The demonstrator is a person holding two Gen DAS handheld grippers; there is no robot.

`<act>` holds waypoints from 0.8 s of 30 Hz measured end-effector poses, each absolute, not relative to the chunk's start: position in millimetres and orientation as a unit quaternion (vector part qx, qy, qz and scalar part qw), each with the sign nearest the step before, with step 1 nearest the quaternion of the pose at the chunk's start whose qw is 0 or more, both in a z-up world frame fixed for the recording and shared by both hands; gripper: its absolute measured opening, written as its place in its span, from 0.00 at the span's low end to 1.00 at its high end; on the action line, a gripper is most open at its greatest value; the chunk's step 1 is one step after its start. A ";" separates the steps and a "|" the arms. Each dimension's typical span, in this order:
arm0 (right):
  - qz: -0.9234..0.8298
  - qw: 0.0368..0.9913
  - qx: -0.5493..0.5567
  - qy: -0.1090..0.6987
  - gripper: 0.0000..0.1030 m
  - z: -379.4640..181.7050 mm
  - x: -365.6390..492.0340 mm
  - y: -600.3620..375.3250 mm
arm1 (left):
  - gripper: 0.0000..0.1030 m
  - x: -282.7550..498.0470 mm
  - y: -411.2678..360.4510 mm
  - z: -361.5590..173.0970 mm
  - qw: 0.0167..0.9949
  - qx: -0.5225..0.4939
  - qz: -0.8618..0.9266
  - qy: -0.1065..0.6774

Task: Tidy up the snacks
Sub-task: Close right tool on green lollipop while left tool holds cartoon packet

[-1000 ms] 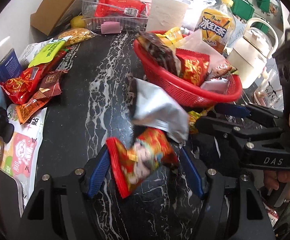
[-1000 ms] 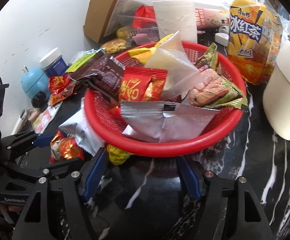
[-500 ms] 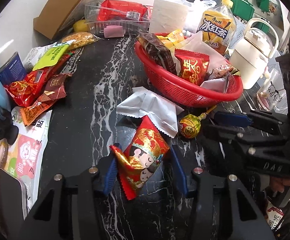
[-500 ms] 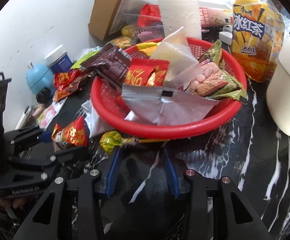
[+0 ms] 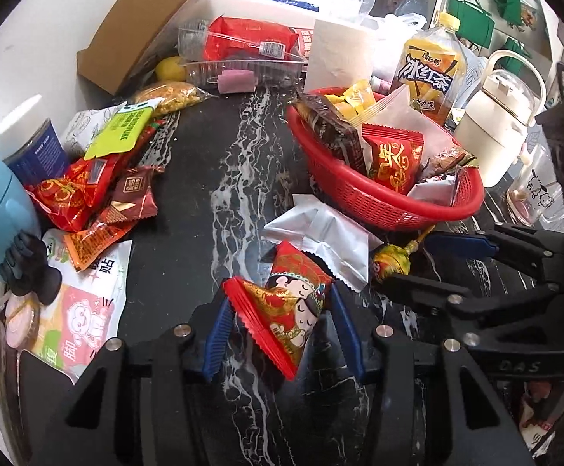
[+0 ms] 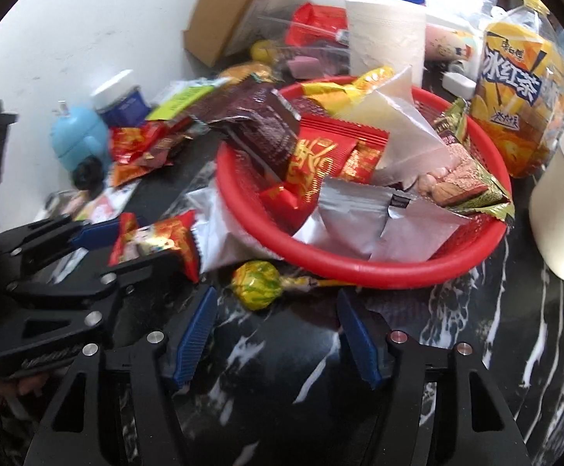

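- Left tongs (image 5: 282,330) clenched on a red snack pkt w/ cartoon face (image 5: 286,306); blue pads press it from both sides, pkt tilted, just above the black marbled bench (image 5: 204,178).
- Same pkt seen from right wrist cam at 9 o'clock (image 6: 157,240), pinched in the left tongs (image 6: 126,248).
- Right tongs (image 6: 274,334) released; jaws have just been opening, nothing pressed betw. them. Round yellow-green lollipop (image 6: 256,285) lies on the bench just ahead of the pads, stick pointing to 3 o'clock under the basket rim.
- Red basket (image 6: 359,272) at 12 o'clock of the right tongs, piled w/ pkts: brown wrapper (image 6: 258,124), red-gold pkt (image 6: 321,159), silver pouch (image 6: 375,217), nut bar wrapper (image 6: 468,178).
- Silver pouch (image 5: 328,233) flat on the bench betw. held pkt and basket, touching the lollipop (image 5: 390,264) side.
- Loose snack pile (image 5: 95,194) at 10 o'clock in left view, well apart from the basket.
- Iced-tea bottle (image 6: 515,93) at 2 o'clock, behind the basket; white kettle (image 5: 503,132) beside it.
- Cardboard box (image 5: 146,31) and paper roll (image 5: 340,50) at the back, approx. 12 o'clock.
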State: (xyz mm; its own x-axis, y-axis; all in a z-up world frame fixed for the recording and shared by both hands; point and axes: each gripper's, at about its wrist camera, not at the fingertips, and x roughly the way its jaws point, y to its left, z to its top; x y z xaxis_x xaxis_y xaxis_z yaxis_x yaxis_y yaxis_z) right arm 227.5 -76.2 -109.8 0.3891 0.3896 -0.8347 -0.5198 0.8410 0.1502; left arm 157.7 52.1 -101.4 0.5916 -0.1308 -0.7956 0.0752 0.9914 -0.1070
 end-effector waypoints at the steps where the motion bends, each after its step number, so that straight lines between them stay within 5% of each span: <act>1: 0.274 0.829 -0.062 0.483 0.63 -110.8 228.7 -75.9 | 0.46 157.6 53.6 -101.8 0.890 -0.034 -0.054 0.451; 5: 0.275 0.828 -0.038 0.486 0.61 -112.8 231.2 -75.1 | 0.46 158.2 57.6 -106.3 0.885 -0.047 -0.061 0.459; 8: 0.282 0.830 -0.045 0.479 0.42 -112.7 227.2 -71.0 | 0.46 158.1 57.2 -110.0 0.882 -0.053 -0.069 0.463; 11: 0.290 0.830 -0.048 0.473 0.39 -112.3 223.6 -69.7 | 0.34 158.5 56.0 -112.8 0.881 -0.053 -0.069 0.465; 12: 0.304 0.824 -0.039 0.476 0.26 -112.3 223.2 -69.2 | 0.34 157.8 55.2 -112.4 0.883 -0.050 -0.069 0.462; 24: 0.309 0.821 -0.056 0.477 0.26 -109.1 199.8 -86.5 | 0.33 140.3 37.6 -111.9 0.869 -0.056 -0.108 0.480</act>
State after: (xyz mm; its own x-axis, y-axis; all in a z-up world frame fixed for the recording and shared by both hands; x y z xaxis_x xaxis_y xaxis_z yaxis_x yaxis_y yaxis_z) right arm 199.8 -86.5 -109.1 0.3534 0.4540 -0.8179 -0.5607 0.8027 0.2033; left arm 140.3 37.6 -111.9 0.5157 -0.2422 -0.8219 0.1338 0.9702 -0.2019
